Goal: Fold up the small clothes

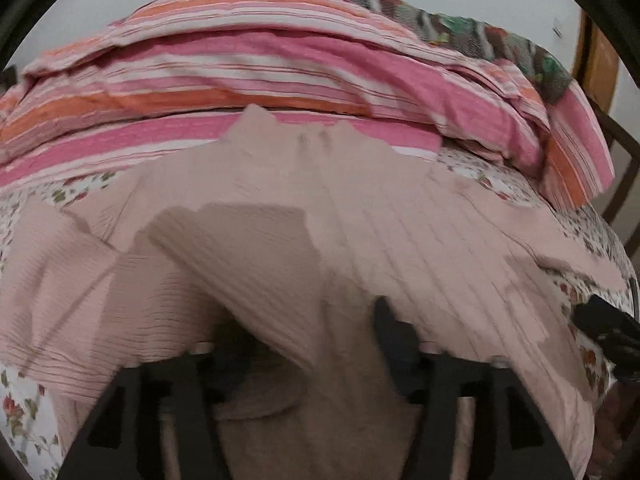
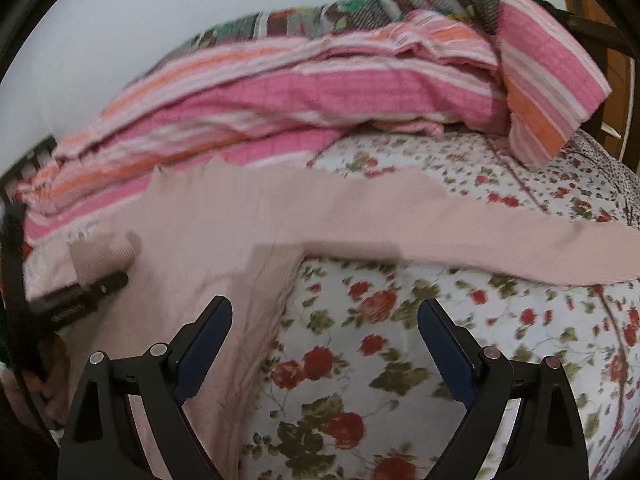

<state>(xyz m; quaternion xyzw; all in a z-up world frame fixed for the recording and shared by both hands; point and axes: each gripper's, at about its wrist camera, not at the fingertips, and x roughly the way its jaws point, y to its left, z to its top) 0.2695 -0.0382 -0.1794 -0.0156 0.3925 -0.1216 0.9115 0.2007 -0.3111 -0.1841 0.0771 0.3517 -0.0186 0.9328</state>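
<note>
Clearly, a pale pink ribbed garment (image 1: 400,232) is seen spread on the floral bedsheet (image 2: 400,320), with its far edge lying just short of a pink and orange striped blanket (image 1: 280,92) that is heaped along the back of the sheet. Behind the striped blanket, a brown, green and white patterned blanket (image 2: 360,8) is piled against the pale wall (image 2: 120,20).

In the left wrist view, a fold of the garment is draped over the left gripper (image 1: 320,360); one dark finger (image 1: 390,328) pokes up through the cloth, the other is hidden beneath it. Cloth appears to be held between the fingers, though how closely they are shut cannot be told. The same gripper is seen from the right wrist view at the left edge of the garment, with a lifted bit of ribbed cloth at its tip.

The right gripper (image 2: 324,344) is held wide open over the sheet, nothing between its blue-padded fingers (image 2: 208,340). Its left finger lies above the garment's near side edge, while its right finger is over bare floral sheet. One long sleeve (image 2: 520,240) is stretched across the sheet, away from the garment's body.
</note>
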